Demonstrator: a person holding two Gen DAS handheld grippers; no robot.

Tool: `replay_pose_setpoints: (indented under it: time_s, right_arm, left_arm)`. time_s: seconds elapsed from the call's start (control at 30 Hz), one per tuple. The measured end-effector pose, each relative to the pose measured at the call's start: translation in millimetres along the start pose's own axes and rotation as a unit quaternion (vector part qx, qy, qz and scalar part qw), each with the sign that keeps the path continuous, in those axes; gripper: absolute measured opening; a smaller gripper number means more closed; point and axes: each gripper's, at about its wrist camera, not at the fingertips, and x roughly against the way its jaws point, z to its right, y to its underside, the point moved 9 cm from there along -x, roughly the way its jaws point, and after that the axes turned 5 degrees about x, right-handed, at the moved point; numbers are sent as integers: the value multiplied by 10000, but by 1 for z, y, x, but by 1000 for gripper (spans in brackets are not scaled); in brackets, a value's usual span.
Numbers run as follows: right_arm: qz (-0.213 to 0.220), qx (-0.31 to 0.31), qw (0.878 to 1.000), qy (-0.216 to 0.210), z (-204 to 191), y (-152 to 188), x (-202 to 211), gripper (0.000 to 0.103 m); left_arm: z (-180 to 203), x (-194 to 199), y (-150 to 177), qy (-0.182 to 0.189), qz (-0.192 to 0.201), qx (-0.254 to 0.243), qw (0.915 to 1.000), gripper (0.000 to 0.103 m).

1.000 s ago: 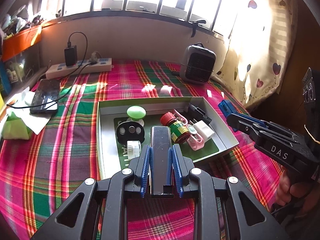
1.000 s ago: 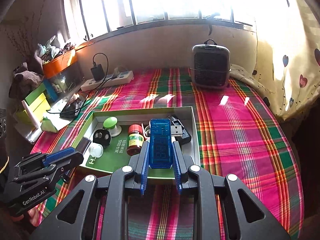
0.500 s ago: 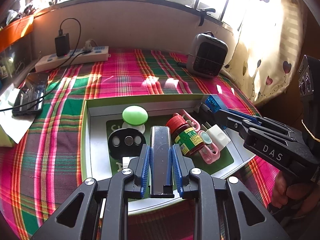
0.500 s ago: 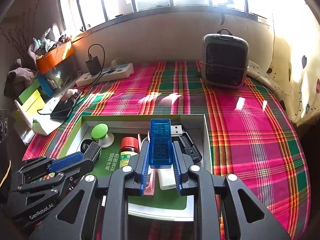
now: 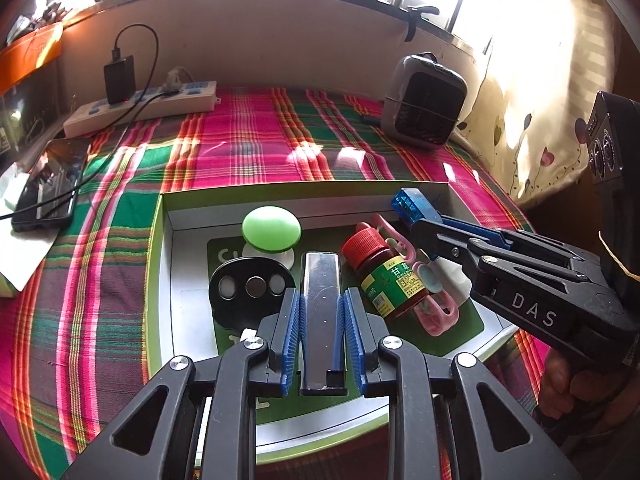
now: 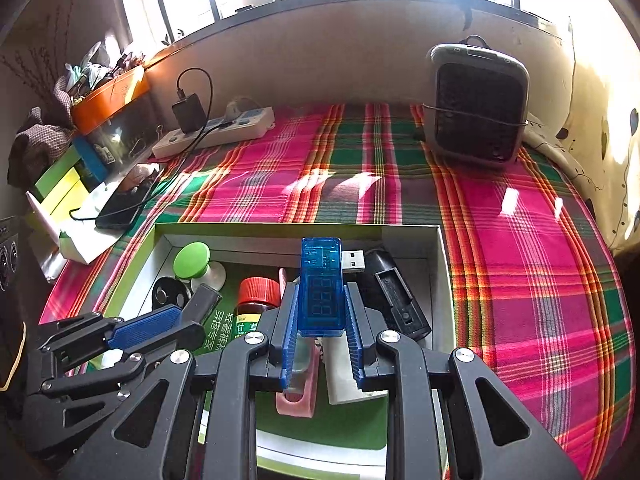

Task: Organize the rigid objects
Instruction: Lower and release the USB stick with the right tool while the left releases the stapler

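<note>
Left wrist view: left gripper [image 5: 321, 316] clamps a dark metal bar [image 5: 320, 304] over the green-rimmed box [image 5: 154, 280], between black disc [image 5: 250, 288] and red-capped bottle [image 5: 382, 272]. Right gripper [image 6: 321, 312] pinches a blue USB tester [image 6: 322, 286] above the same box.

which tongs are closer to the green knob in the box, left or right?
Left. The left tongs, shut on a dark bar, sit just short of the green knob. The right tongs, holding the blue USB tester, are over the box's opposite side.
</note>
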Motion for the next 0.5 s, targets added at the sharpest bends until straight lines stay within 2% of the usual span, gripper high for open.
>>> replay_pose_setpoints:
  time_s: [0.5]
  right_arm:
    - [-97,3,9999,-61,-1,2,-13,23]
  left_arm:
    - [0,-2,0,-5,12,8,10000,22]
